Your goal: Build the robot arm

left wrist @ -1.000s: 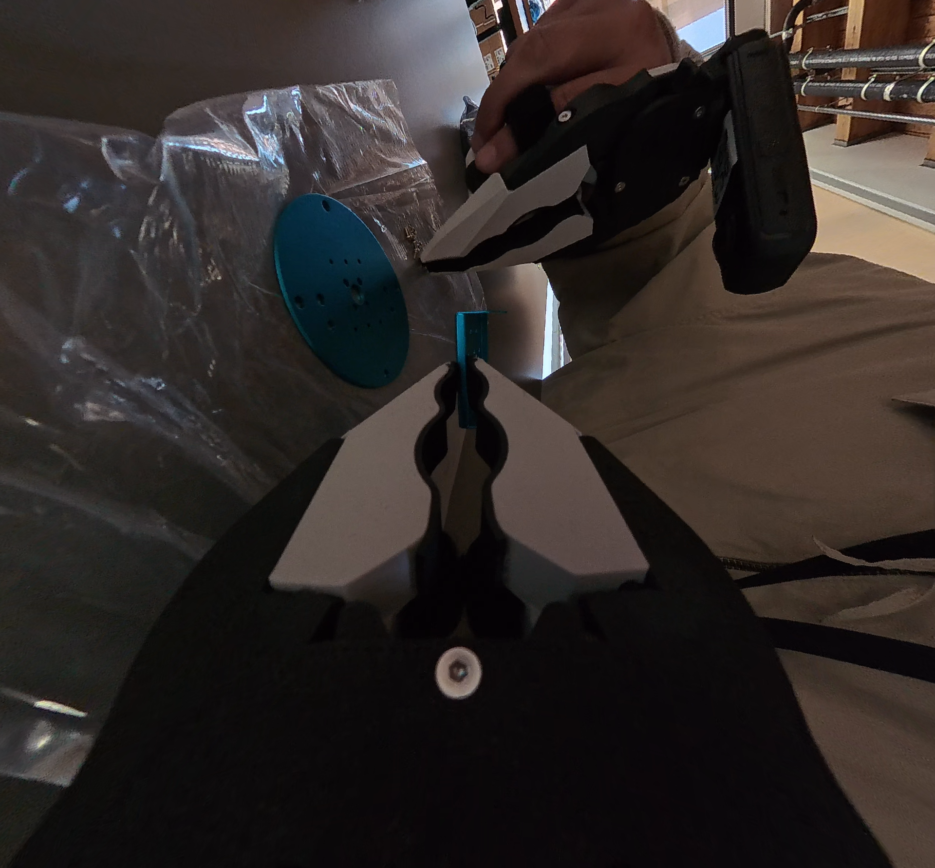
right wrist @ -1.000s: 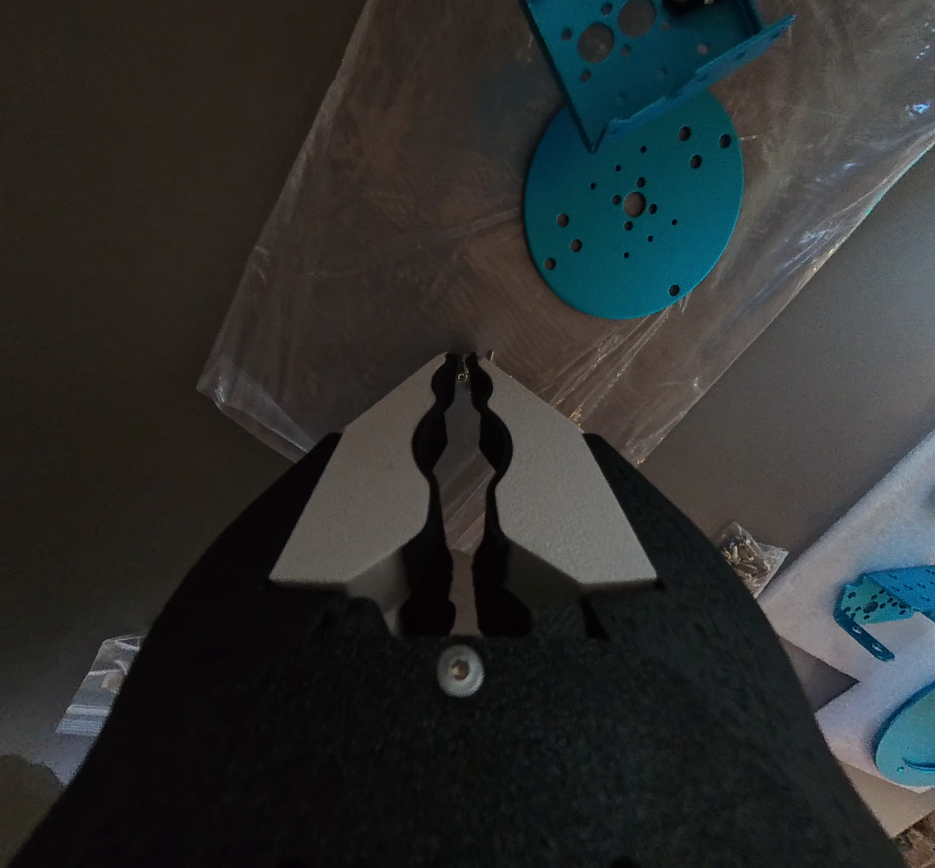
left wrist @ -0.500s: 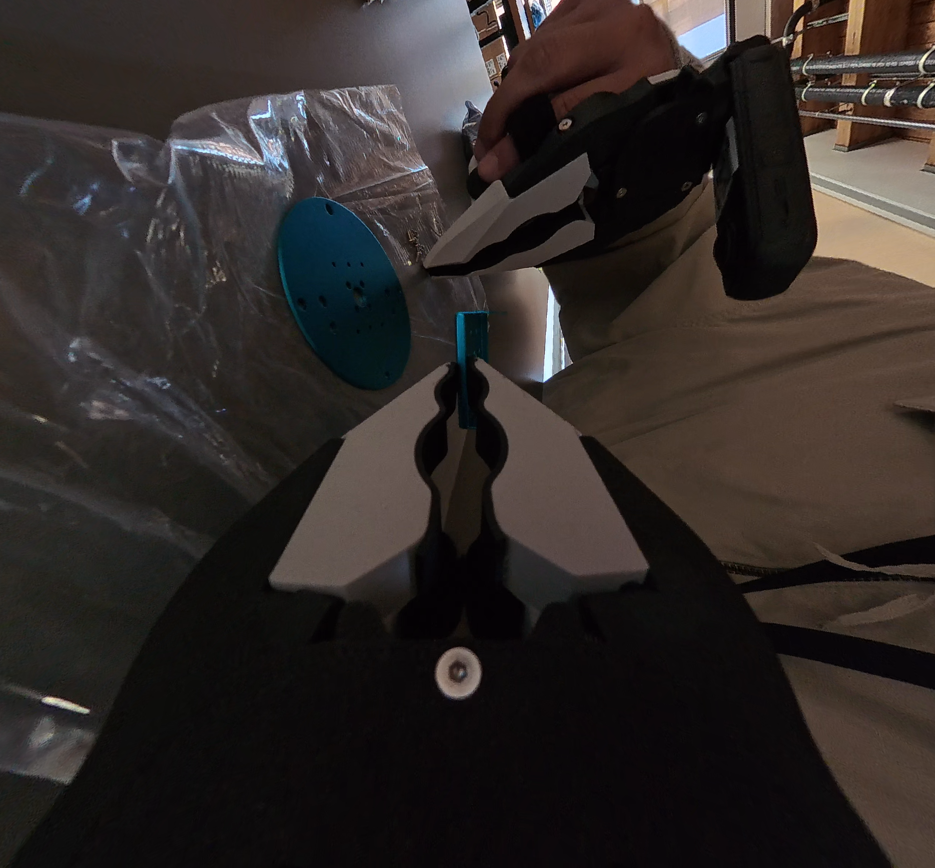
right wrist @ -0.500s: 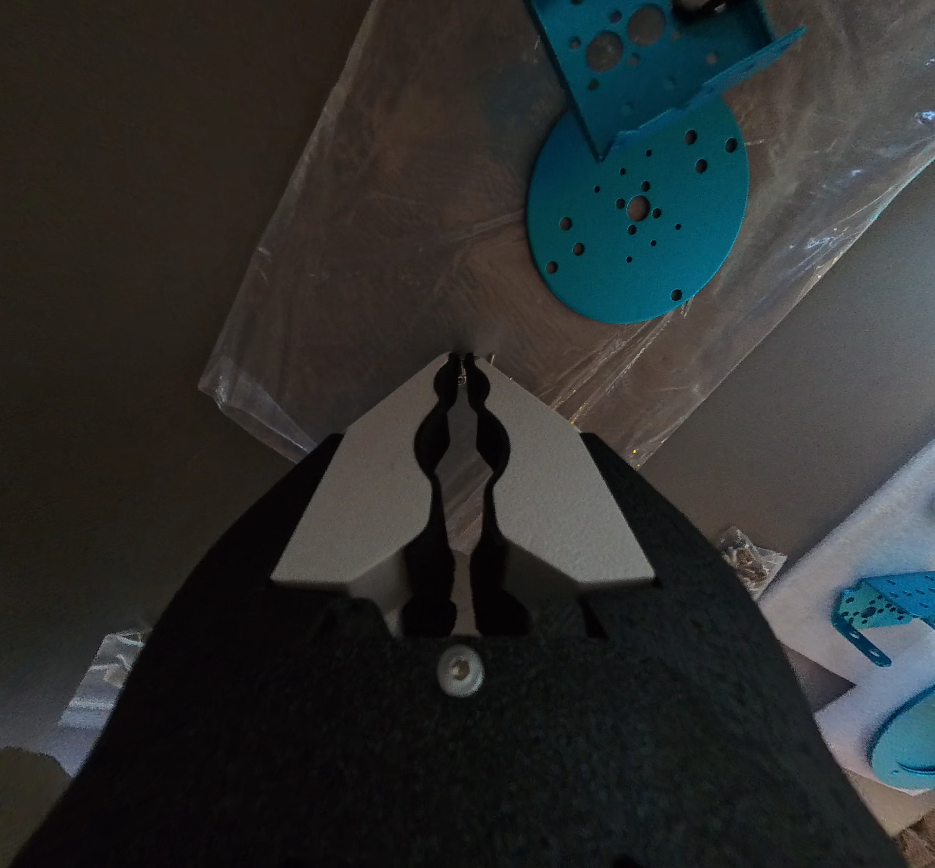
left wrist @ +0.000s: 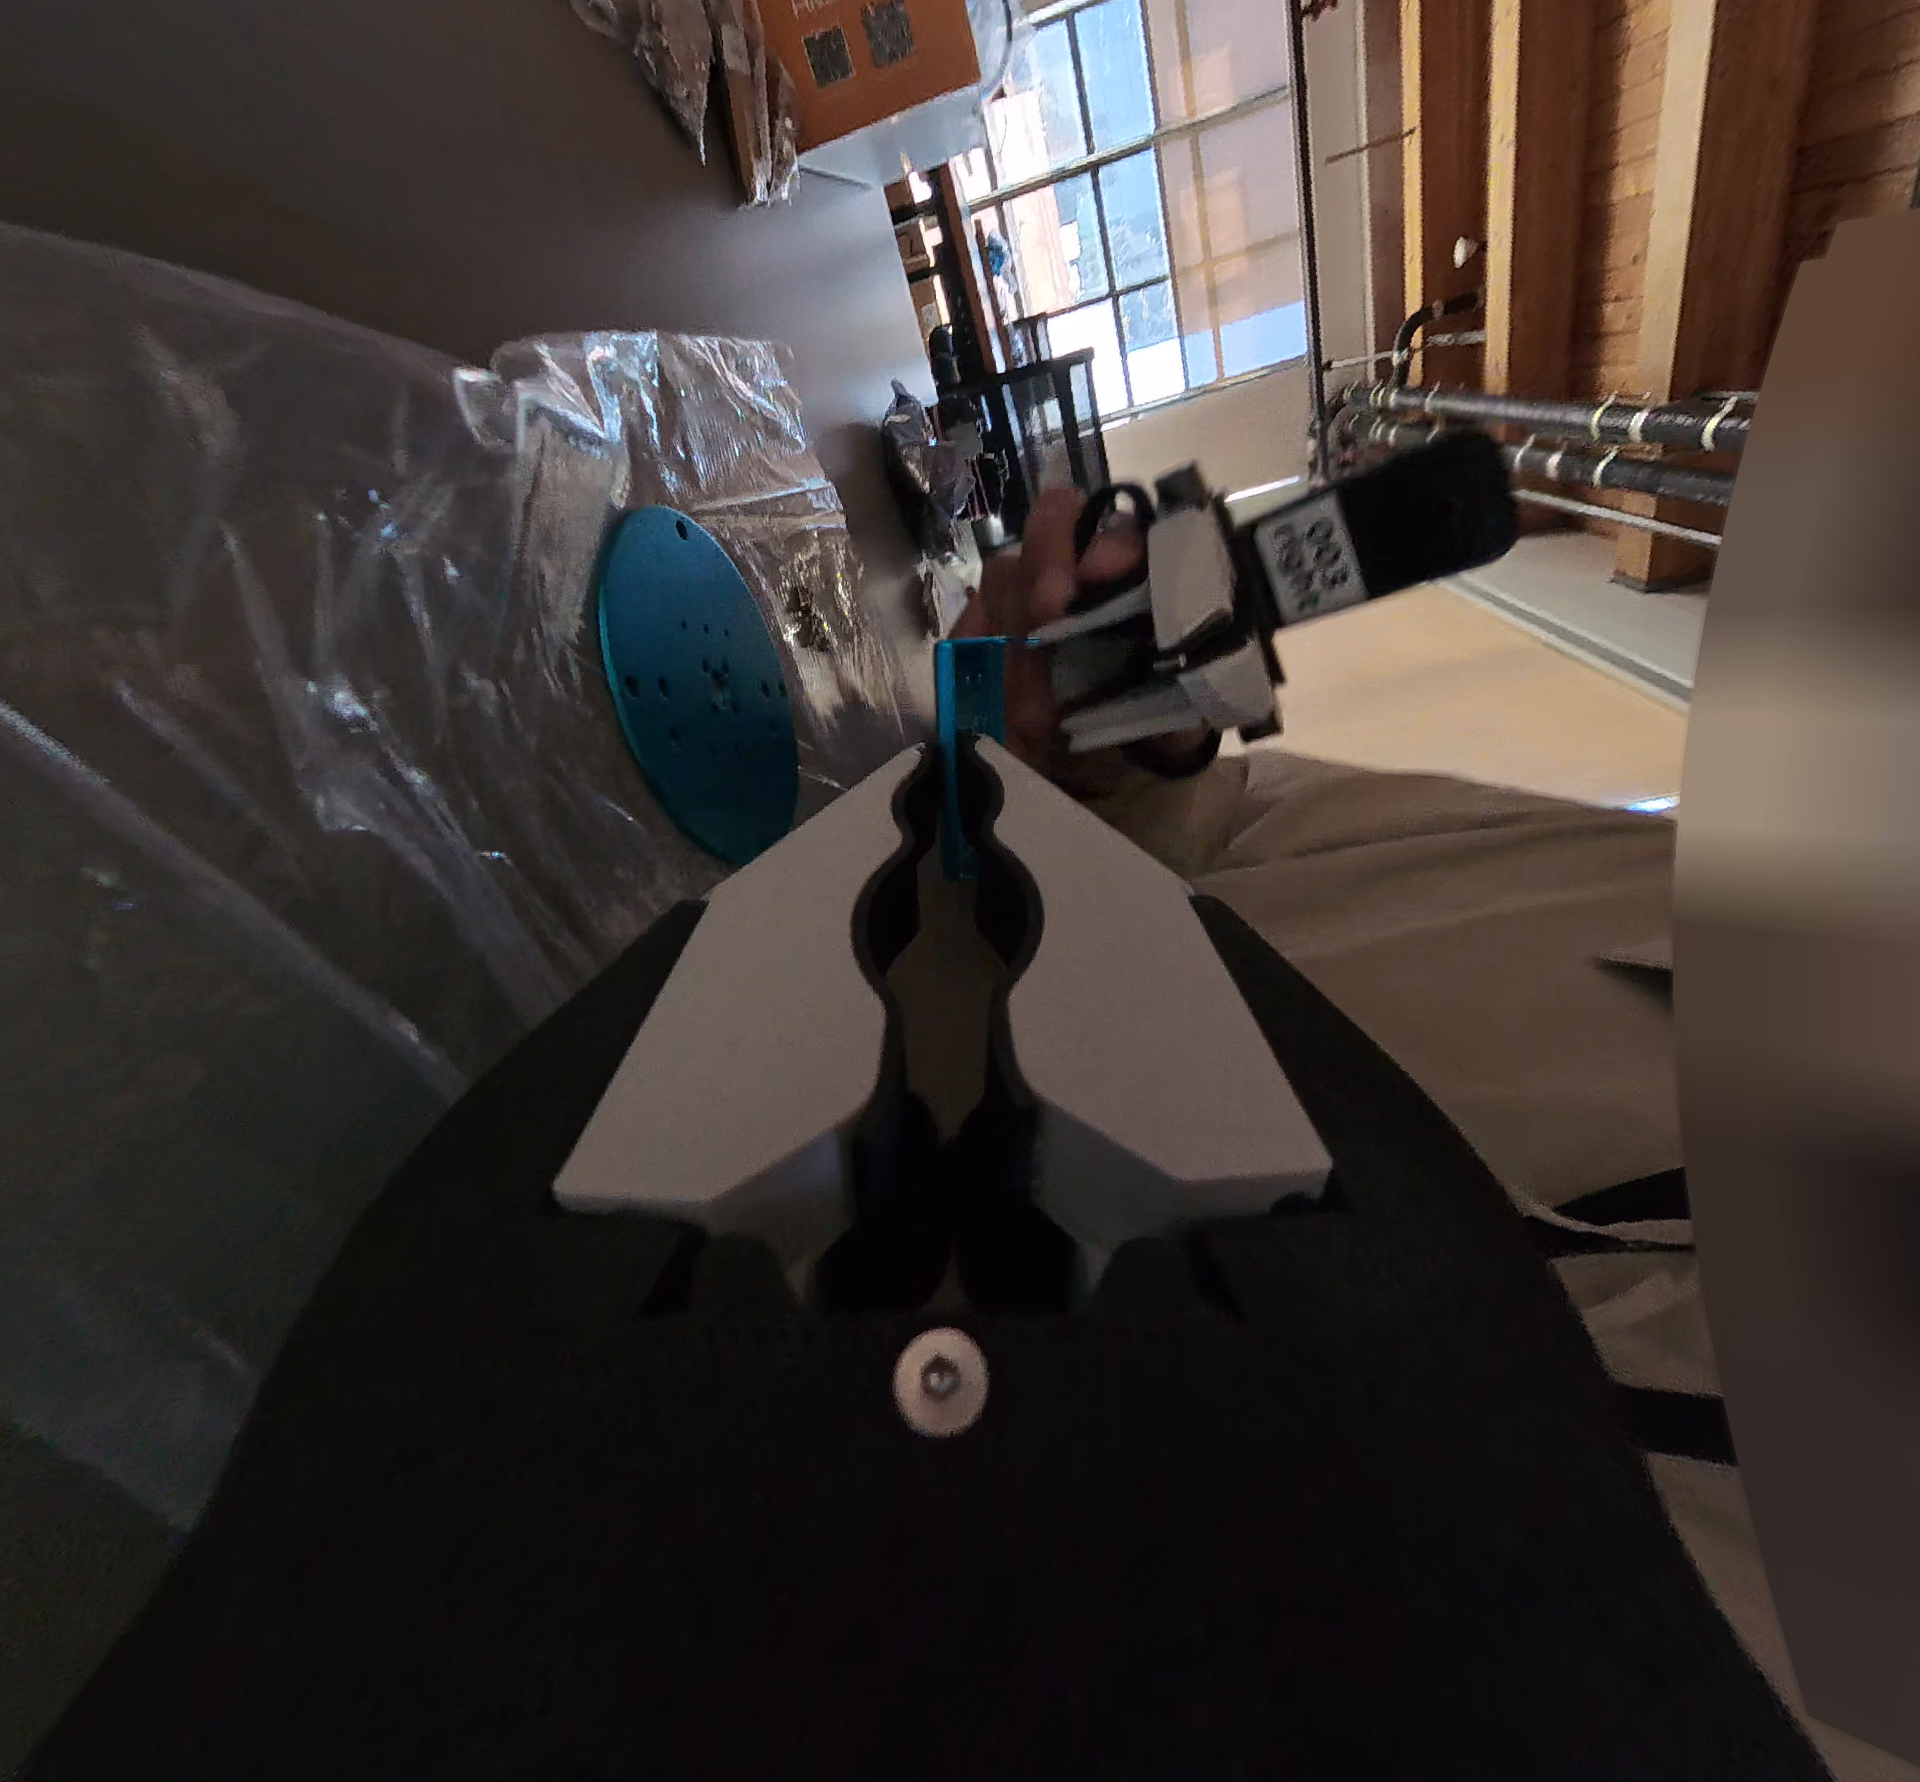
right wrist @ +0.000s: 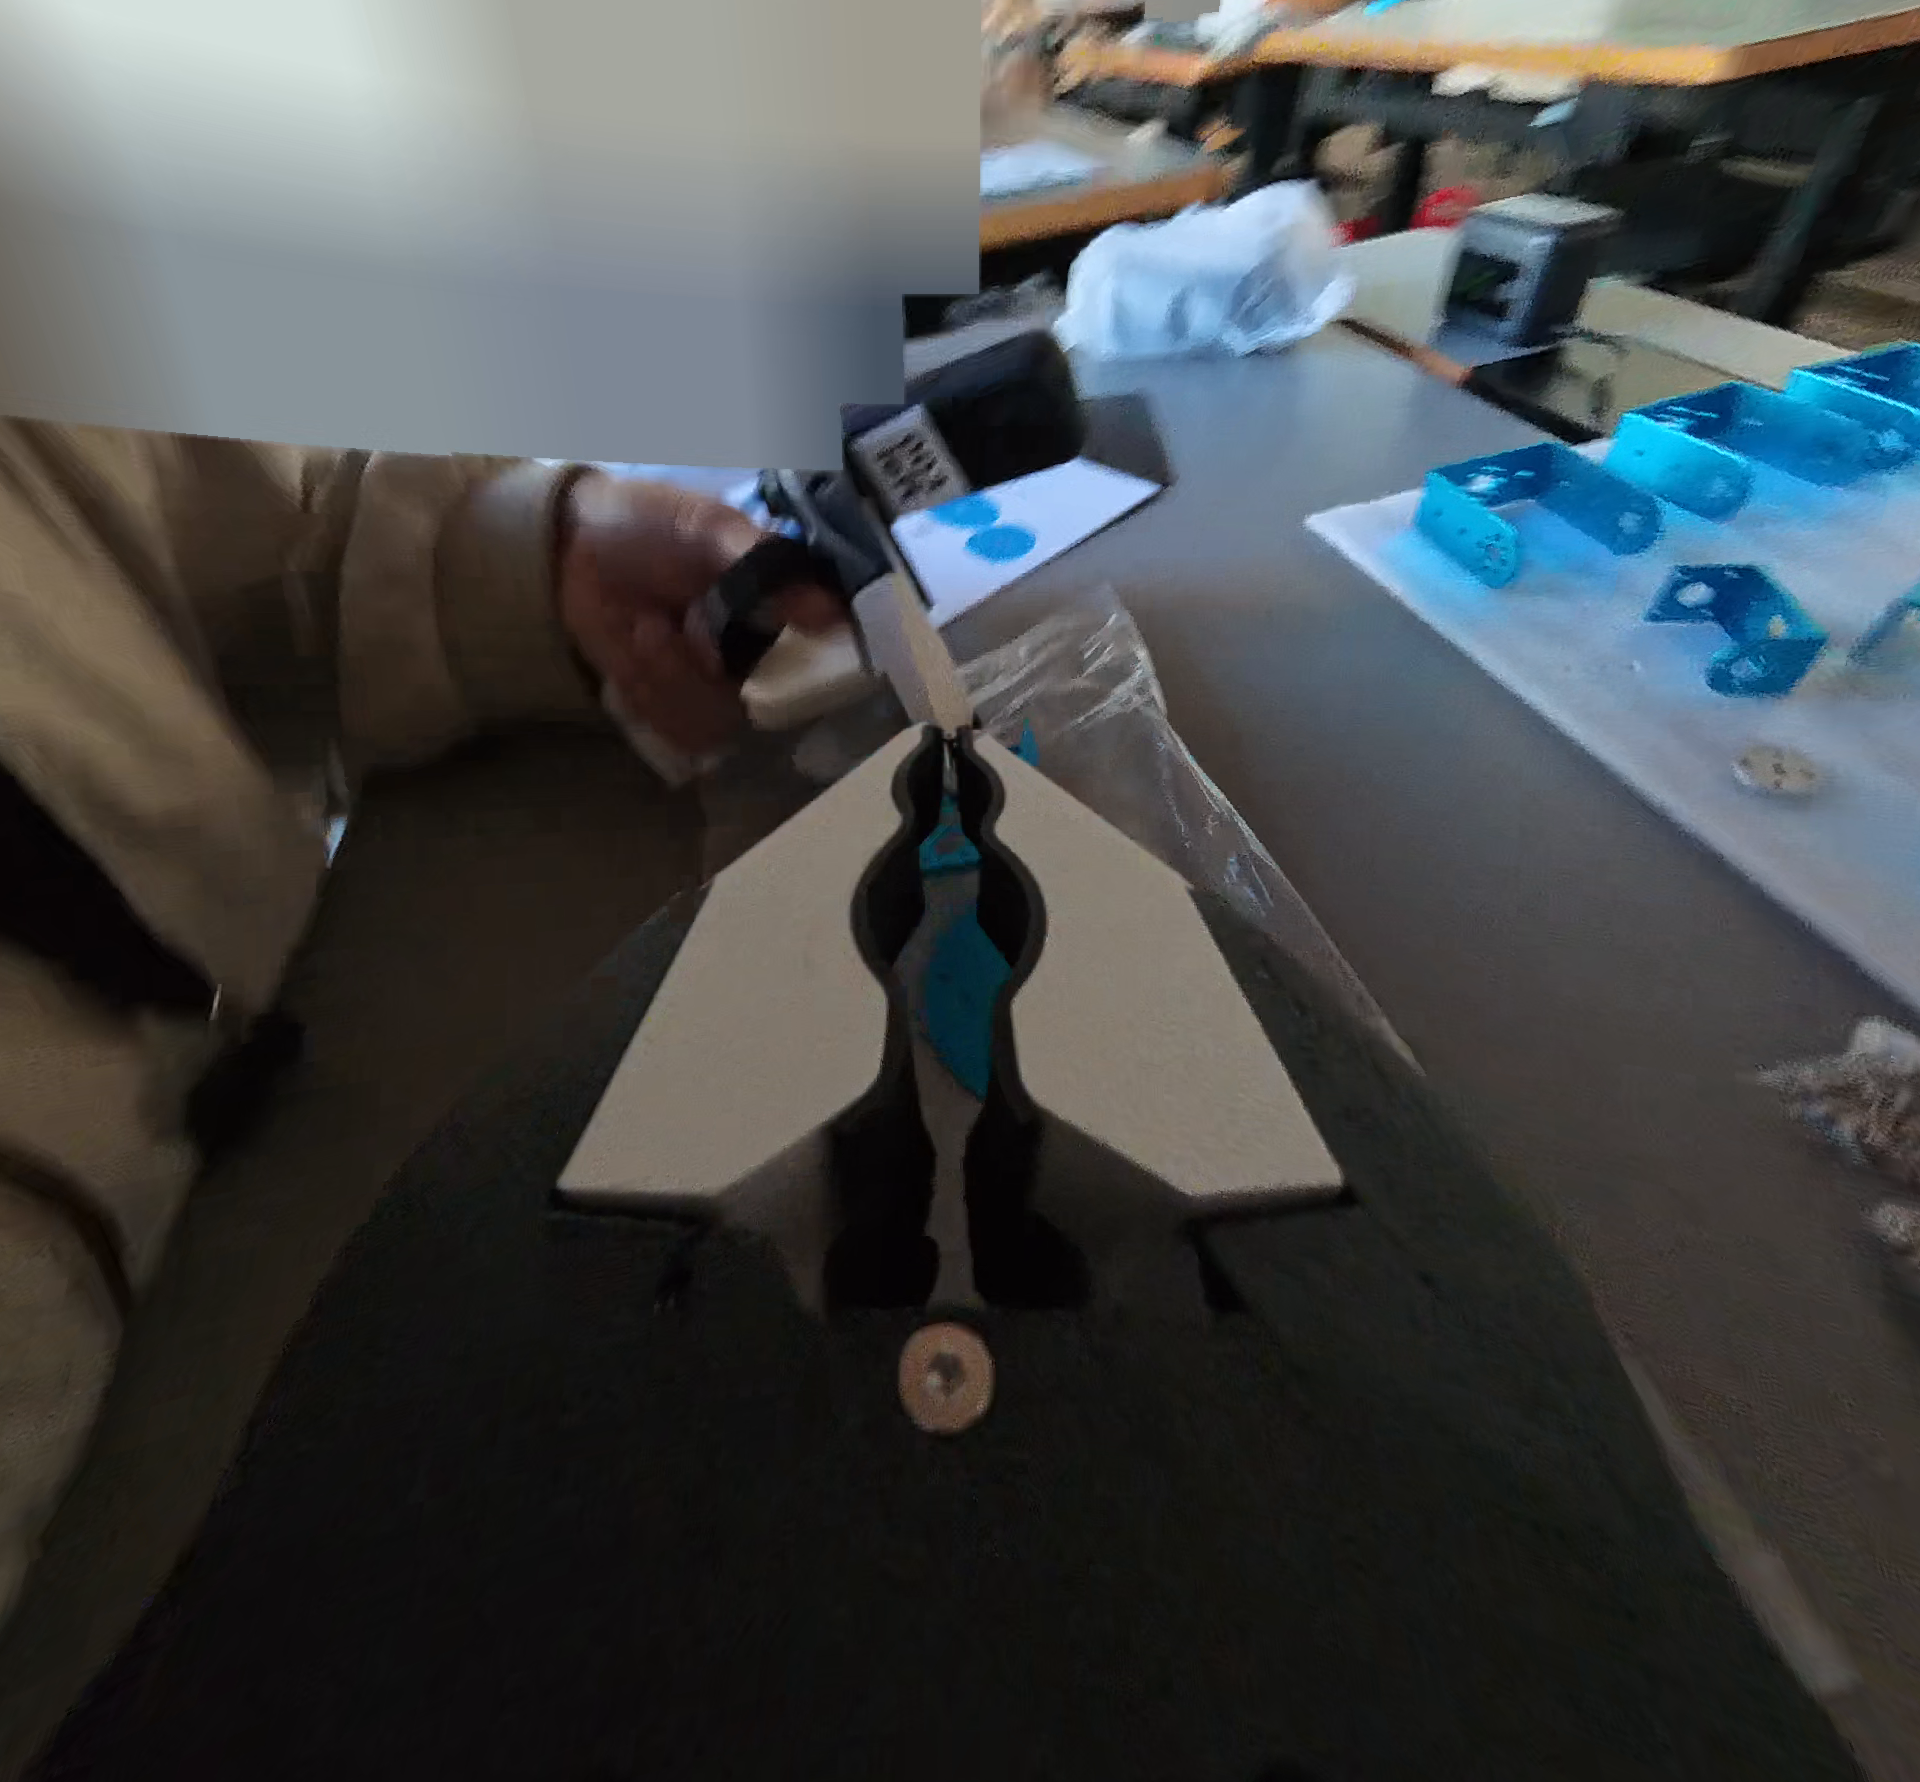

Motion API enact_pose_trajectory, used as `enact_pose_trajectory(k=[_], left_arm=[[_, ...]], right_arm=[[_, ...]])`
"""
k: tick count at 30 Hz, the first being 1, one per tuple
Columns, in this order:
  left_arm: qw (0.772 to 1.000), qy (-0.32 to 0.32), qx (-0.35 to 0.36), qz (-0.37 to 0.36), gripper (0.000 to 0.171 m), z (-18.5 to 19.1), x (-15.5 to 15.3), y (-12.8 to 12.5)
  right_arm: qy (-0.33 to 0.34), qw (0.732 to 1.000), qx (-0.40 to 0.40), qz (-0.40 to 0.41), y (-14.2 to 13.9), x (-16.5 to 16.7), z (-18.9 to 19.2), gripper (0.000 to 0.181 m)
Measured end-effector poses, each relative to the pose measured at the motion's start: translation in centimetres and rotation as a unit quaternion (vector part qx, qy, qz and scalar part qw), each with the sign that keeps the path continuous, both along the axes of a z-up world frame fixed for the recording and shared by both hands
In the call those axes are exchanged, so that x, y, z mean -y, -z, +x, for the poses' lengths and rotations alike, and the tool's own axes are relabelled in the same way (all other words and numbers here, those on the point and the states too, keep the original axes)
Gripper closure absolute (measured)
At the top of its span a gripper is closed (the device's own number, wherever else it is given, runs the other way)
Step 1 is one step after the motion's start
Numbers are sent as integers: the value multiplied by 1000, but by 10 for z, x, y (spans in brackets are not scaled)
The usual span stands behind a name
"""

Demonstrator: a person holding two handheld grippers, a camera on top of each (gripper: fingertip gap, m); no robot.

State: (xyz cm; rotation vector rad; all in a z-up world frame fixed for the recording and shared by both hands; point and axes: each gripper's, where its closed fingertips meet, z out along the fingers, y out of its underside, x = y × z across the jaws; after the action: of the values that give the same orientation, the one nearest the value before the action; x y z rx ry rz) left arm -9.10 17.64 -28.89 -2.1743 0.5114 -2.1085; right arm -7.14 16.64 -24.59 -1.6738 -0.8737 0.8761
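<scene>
Bracket point(left wrist: 964, 764) pinched between left tongs point(left wrist: 951, 747), edge-on

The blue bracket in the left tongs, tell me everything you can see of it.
The blue bracket is thin bent metal with a bright anodised-looking finish. The left wrist view shows it edge-on as a narrow upright strip with a small lip turned right at its top. The left tongs are shut on its lower part, one fingertip on each side. The right tongs come up to the lip; whether they touch it is unclear. It is held in the air beside the blue disc, which lies on clear plastic. Its holes cannot be made out.
</scene>
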Motion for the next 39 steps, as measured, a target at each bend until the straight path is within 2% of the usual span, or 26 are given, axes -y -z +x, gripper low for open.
enact_pose_trajectory(k=[2,5,18,39], left_arm=[[1000,-9,8,-11,170,0,-2,-2],[1000,-9,15,-14,170,3,2,-6],[999,25,-2,27,170,6,19,-9],[999,26,-19,25,170,5,19,0]], right_arm=[[43,998,-44,2,-4,3,-8,180],[70,997,-41,13,-1,8,-19,180],[43,998,21,-38,32,22,-28,181],[22,996,73,-41,45,23,-26,179]])
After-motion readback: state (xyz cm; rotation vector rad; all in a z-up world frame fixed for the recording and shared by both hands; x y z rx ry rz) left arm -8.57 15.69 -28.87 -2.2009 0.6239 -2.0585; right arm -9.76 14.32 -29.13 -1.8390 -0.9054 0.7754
